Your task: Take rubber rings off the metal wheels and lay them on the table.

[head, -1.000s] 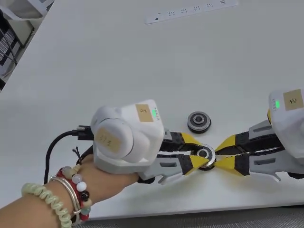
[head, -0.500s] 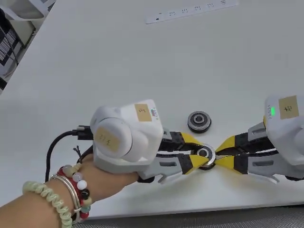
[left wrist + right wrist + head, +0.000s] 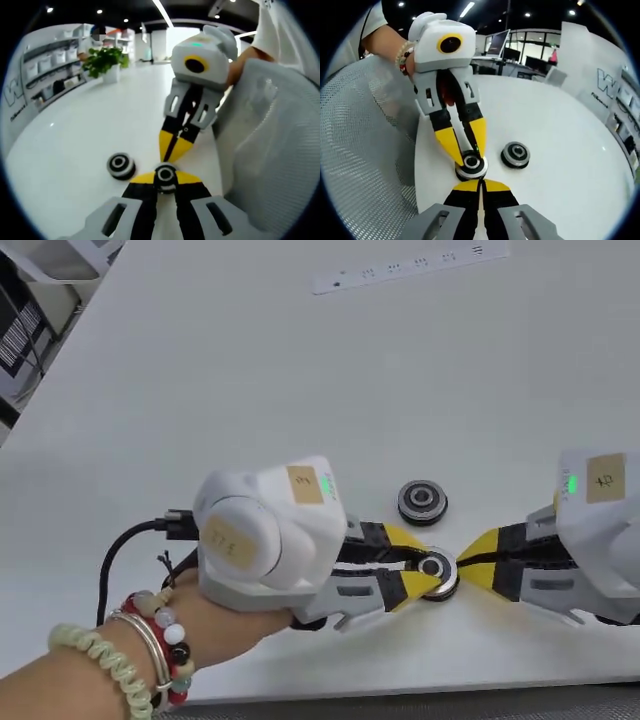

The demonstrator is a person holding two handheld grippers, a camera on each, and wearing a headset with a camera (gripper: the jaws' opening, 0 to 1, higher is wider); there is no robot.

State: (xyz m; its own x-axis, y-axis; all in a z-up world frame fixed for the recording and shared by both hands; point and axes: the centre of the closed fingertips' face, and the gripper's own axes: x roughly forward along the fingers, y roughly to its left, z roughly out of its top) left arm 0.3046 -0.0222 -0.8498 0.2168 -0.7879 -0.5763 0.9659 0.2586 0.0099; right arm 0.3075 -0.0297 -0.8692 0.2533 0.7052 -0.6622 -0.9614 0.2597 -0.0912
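A small metal wheel with a black rubber ring [image 3: 433, 567] lies near the table's front edge, and my left gripper [image 3: 428, 568] is shut on it from the left. My left gripper view has the wheel [image 3: 165, 175] pinched between the yellow jaw tips. My right gripper [image 3: 464, 562] comes in from the right, jaws shut, its tip touching the wheel's rim. In my right gripper view, the shut tips [image 3: 481, 184] sit just below the wheel [image 3: 471, 166]; whether they pinch the ring I cannot tell. A second ringed wheel [image 3: 422, 502] lies flat just behind.
The white table [image 3: 300, 390] is bare around the wheels, and its front edge runs close beneath both grippers. A white power strip [image 3: 410, 267] lies at the far edge. A black cable [image 3: 120, 550] trails left from the left gripper.
My right gripper's shut tip has drawn back slightly to the right, from overlapping the held wheel to just touching its rim. The left gripper keeps its hold.
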